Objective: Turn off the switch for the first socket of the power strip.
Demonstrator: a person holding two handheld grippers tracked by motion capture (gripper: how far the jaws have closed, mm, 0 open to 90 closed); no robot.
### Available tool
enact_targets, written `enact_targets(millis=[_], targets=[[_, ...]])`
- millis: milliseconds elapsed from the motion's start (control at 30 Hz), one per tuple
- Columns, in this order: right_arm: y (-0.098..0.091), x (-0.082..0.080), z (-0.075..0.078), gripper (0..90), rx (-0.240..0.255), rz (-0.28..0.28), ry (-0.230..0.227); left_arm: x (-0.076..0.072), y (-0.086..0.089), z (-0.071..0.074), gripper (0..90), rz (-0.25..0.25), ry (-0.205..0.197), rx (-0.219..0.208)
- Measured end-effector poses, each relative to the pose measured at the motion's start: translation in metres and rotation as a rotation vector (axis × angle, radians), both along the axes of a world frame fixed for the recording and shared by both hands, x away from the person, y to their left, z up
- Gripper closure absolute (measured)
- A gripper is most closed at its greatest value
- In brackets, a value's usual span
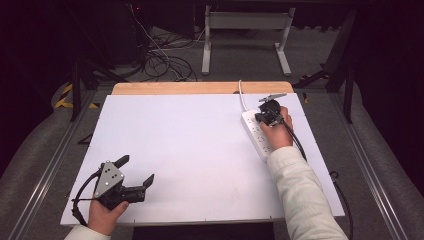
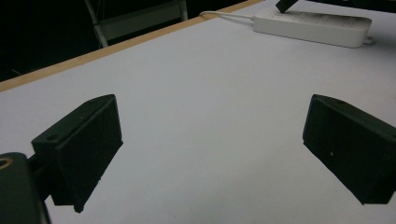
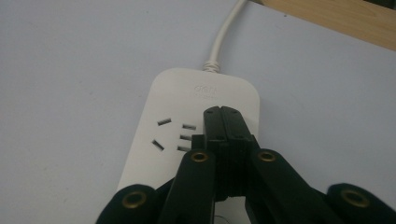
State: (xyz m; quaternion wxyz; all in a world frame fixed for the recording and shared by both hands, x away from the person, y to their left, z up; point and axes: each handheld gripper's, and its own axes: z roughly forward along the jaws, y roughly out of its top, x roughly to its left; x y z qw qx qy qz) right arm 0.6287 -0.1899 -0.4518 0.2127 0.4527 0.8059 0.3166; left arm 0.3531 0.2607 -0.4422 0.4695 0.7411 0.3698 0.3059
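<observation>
A white power strip (image 1: 255,131) lies at the right side of the white tabletop (image 1: 190,140), and its white cable (image 1: 241,97) runs off over the far edge. My right gripper (image 1: 268,113) is shut, with its jaws pressed together right above the strip's far end. In the right gripper view the closed tips (image 3: 222,112) sit over the strip (image 3: 187,102) just beside a group of socket slots (image 3: 173,135), and nothing shows between them. My left gripper (image 1: 136,170) rests open near the front left corner, with bare table between its jaws (image 2: 210,135). From there the strip (image 2: 313,28) lies far off.
A bare wooden edge (image 1: 200,88) borders the far side of the tabletop. Beyond it are the legs of a white desk frame (image 1: 245,40) and loose cables (image 1: 160,55) on the floor. Metal rails (image 1: 50,165) run along both sides.
</observation>
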Motion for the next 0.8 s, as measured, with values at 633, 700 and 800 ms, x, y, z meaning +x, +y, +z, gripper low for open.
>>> enact_targets(millis=[633,700,800], targets=[[-0.0038,0.0010,-0.0030,90.0,0.040,-0.024,0.000,-0.0002,0.0001,-0.0003,5.1,-0.006,0.001,0.003],[-0.0036,0.0015,-0.0029,90.0,0.039,-0.025,-0.001,-0.0003,0.0003,-0.0001,5.0,-0.006,-0.002,0.006],[-0.0027,0.0016,-0.0009,90.0,0.021,-0.020,0.004,0.0001,0.0003,0.0001,5.1,-0.004,-0.001,0.001]])
